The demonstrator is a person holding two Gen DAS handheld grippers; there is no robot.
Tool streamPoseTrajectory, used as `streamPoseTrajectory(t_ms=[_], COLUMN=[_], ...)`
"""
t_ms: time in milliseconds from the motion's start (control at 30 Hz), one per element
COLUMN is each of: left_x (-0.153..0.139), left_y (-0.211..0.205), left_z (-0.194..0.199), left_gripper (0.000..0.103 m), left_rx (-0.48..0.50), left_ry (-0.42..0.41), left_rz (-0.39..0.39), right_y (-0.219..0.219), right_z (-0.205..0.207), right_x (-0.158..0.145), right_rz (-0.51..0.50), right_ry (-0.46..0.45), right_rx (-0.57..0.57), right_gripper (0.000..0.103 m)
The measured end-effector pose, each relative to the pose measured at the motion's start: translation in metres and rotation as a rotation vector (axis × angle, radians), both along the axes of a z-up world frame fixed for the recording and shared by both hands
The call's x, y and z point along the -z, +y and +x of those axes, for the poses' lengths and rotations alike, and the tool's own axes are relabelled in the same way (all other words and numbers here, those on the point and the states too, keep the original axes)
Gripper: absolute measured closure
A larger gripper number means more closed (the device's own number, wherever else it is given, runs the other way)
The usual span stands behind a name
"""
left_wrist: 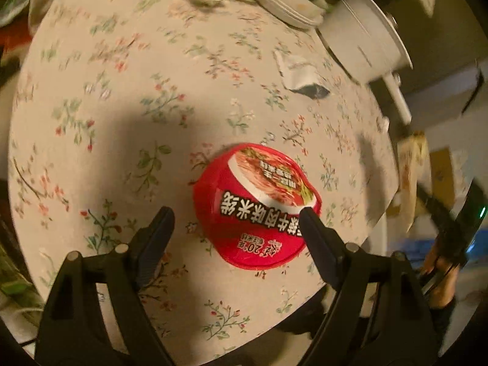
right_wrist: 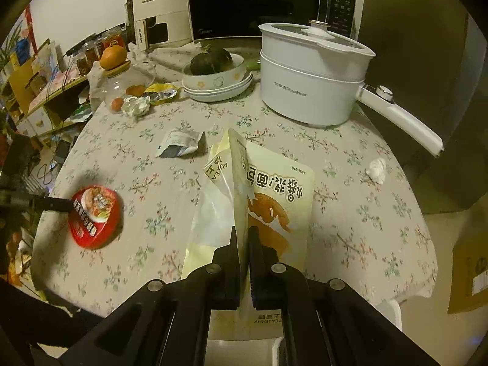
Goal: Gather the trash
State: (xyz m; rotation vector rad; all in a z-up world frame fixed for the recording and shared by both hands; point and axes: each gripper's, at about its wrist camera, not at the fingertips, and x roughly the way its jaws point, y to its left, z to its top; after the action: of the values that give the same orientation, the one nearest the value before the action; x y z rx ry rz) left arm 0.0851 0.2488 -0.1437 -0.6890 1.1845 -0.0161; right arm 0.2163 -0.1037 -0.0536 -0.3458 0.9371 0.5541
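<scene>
Red foil-and-paper noodle-cup lid [left_wrist: 256,204] lies flat on the floral cloth of the bench [left_wrist: 122,97], near the edge. Left tongs [left_wrist: 236,219] gape wide above it: one pad is off to the side over bare cloth, the other sits over the lid's printed face. Nothing gripped.

Handling, my read: very light, thin, floppy, with a glossy top, so probably slippery. Flat on cloth it gives the pads no purchase from above. The rim curls up slightly at the near side; I'd pinch there, or drag it to the bench edge and nip the overhang. Squeeze force hardly matters, it just creases. The risk is snagging the tablecloth along with it.

Right tongs [right_wrist: 242,244] are clamped tight on the top edge of a pale yellow snack bag [right_wrist: 274,201], which hangs upright above the bench. It looks like empty plastic film: light, limp, crinkly. The hold on the seam looks sound; film is slick, so keep the clamp on.

Other likely trash on the bench: torn grey sachet [right_wrist: 180,143], crumpled foil wad [right_wrist: 135,105], white tissue ball [right_wrist: 376,169]. All light, soft, not fragile. The white electric pot [right_wrist: 311,76] and stacked bowls [right_wrist: 218,87] stay put.
</scene>
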Motion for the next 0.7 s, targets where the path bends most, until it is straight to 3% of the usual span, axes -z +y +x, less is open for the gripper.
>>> streamPoseTrajectory(t_ms=[133, 300, 433, 500, 700], left_x=[0.011, 0.017, 0.025, 0.027, 0.006], left_y=[0.008, 0.013, 0.018, 0.020, 0.006], left_z=[-0.003, 0.001, 0.003, 0.002, 0.006], left_gripper=[0.028, 0.038, 0.064, 0.064, 0.078], left_rx=[-0.039, -0.060, -0.076, -0.086, -0.050], left_ry=[-0.037, -0.078, -0.069, -0.068, -0.133], left_rz=[-0.103, -0.170, -0.224, -0.260, -0.243], right_y=[-0.007, -0.009, -0.007, -0.006, 0.002], right_z=[-0.006, -0.011, -0.014, -0.015, -0.023], right_x=[0.003, 0.006, 0.009, 0.011, 0.014], right_rz=[-0.002, -0.008, -0.013, -0.012, -0.021], right_ry=[0.008, 0.015, 0.024, 0.030, 0.041], right_rx=[0.016, 0.017, 0.010, 0.009, -0.014], right_gripper=[0.099, 0.098, 0.098, 0.098, 0.098])
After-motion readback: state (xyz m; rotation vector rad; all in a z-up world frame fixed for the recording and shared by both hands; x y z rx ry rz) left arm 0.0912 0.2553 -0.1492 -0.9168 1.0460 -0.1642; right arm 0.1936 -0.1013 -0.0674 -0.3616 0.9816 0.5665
